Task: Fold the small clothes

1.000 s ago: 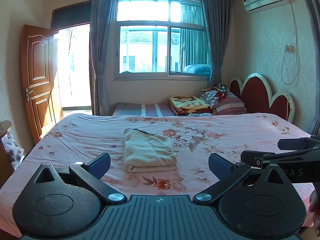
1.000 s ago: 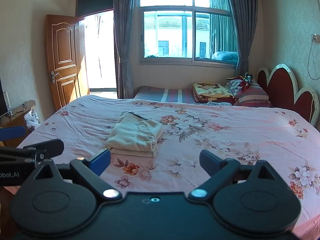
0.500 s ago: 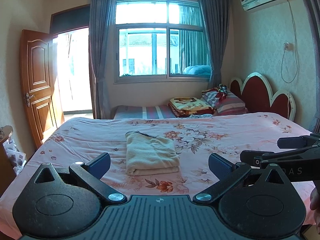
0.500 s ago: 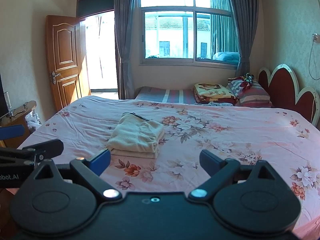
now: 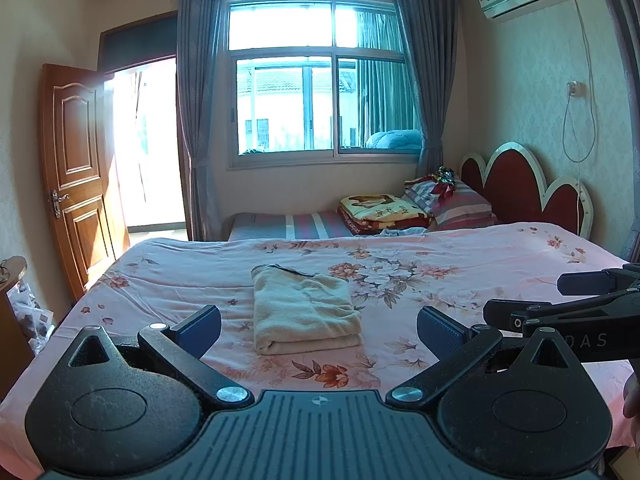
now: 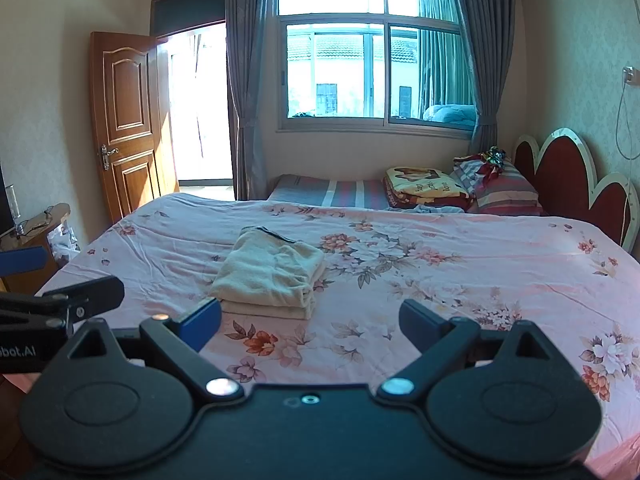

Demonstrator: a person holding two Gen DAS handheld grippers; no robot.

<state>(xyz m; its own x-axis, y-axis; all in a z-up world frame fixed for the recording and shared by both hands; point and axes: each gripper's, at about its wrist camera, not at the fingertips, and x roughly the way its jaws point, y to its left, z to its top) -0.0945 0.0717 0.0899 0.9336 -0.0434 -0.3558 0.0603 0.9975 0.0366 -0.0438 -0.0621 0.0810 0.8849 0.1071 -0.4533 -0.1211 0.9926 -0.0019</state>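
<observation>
Left wrist view: cloth [image 5: 306,312] cream, soft terry-like, folded into a thick rectangle, dark trim at far edge.
Cloth place: lying on bed [image 5: 480,264], mid-left, ahead of both grippers, touching neither.
Bed: pink sheet, floral print, lightly creased.
Left gripper [image 5: 319,328]: black matte plastic, blue ribbed pads, jaws spread wide, empty.
Right gripper [image 6: 310,320]: same build, jaws wide apart, holding nothing.
Headboard [image 6: 576,184]: red, scalloped, white rim.
</observation>
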